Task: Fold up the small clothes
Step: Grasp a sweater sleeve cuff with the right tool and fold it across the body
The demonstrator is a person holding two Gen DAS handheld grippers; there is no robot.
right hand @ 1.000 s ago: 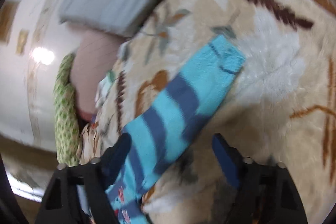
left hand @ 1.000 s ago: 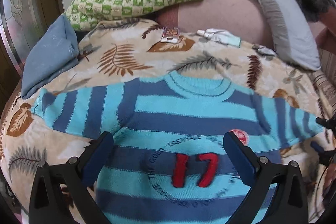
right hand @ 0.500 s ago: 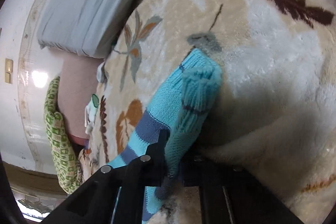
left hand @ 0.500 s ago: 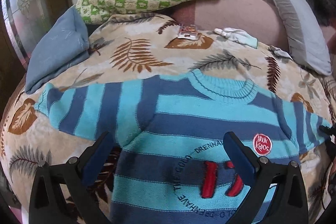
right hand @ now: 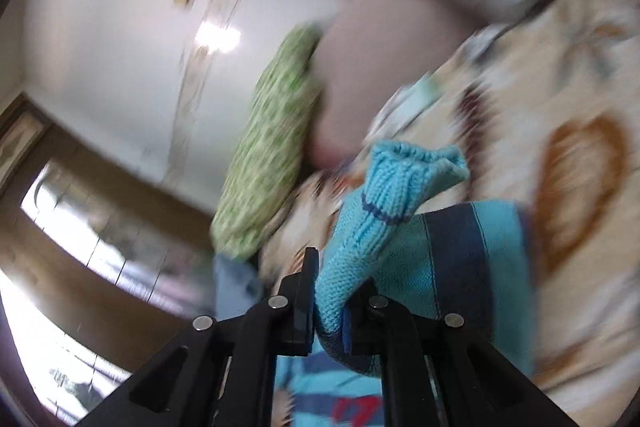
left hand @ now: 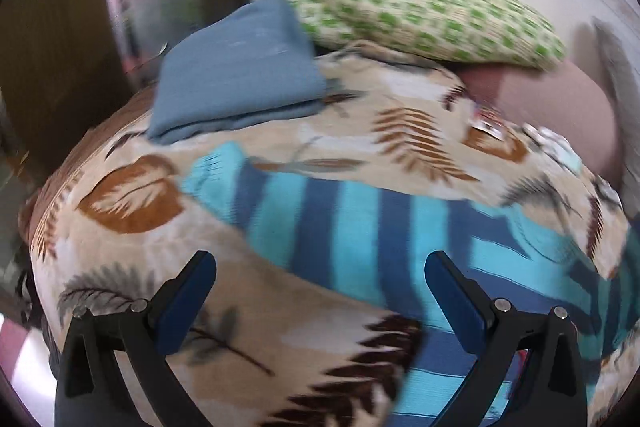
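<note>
Through the left wrist camera I see my left tool spread wide and gripping nothing; the striped sweater lies flat on the leaf-print blanket just ahead of it, one sleeve stretching away to the left, a folded blue cloth beyond. Through the right wrist camera, my right tool is clenched on the sweater's other sleeve cuff, which sticks up ahead of its tips.

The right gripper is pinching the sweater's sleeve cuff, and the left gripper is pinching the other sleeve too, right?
Not quite. The left gripper isn't pinching anything: the left wrist view shows its fingers spread wide above the striped sweater and the leaf-print blanket. The right gripper is indeed shut on the sleeve cuff, as the right wrist view shows.
</note>
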